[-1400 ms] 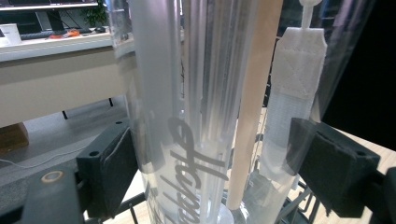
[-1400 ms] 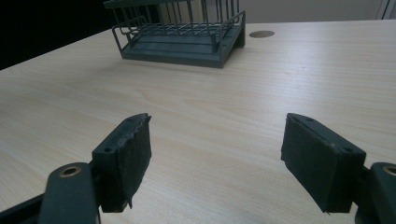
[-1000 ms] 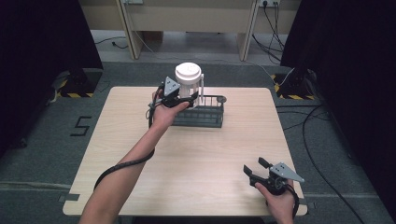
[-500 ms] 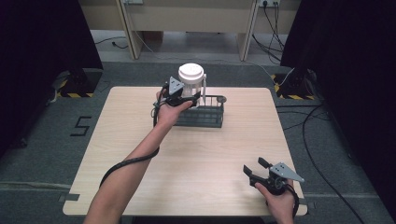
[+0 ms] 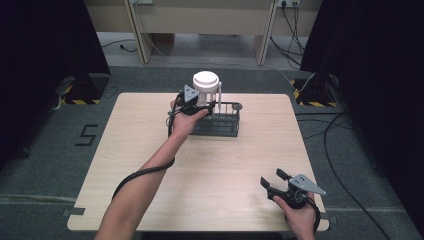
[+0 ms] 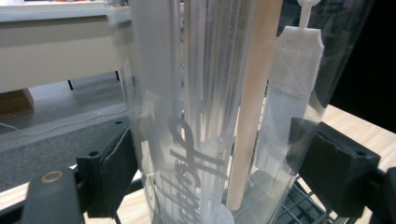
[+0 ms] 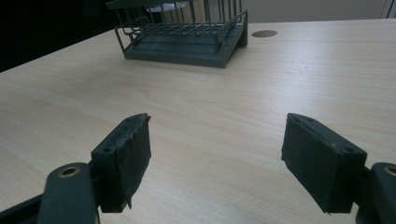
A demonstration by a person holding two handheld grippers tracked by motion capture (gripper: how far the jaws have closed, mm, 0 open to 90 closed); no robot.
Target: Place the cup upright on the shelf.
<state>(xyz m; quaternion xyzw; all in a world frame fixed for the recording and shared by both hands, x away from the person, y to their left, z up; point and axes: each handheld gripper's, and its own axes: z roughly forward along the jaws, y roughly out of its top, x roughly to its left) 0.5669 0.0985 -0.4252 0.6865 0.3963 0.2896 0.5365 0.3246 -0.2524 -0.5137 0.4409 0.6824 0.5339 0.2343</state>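
Note:
A clear plastic tumbler (image 5: pixel 206 86) with a white lid stands upright over the left end of a dark green wire rack (image 5: pixel 222 126) at the back of the table. My left gripper (image 5: pixel 201 104) is shut on it. In the left gripper view the tumbler (image 6: pixel 205 116) bears script lettering and holds a beige stick (image 6: pixel 254 93) and a white strap (image 6: pixel 292 93), and the pads (image 6: pixel 116 172) press its sides. Whether its base rests in the rack is hidden. My right gripper (image 5: pixel 272 178) hovers open at the table's front right, with nothing between its jaws (image 7: pixel 217 158).
The light wooden table (image 5: pixel 150 150) has a round cable hole (image 5: pixel 237 106) just right of the rack (image 7: pixel 187 44). Cables lie on the grey floor at the right, and a desk stands behind the table. Dark curtains flank both sides.
My left gripper has shifted slightly right and down with the tumbler, over the rack. The right gripper has stayed where it was.

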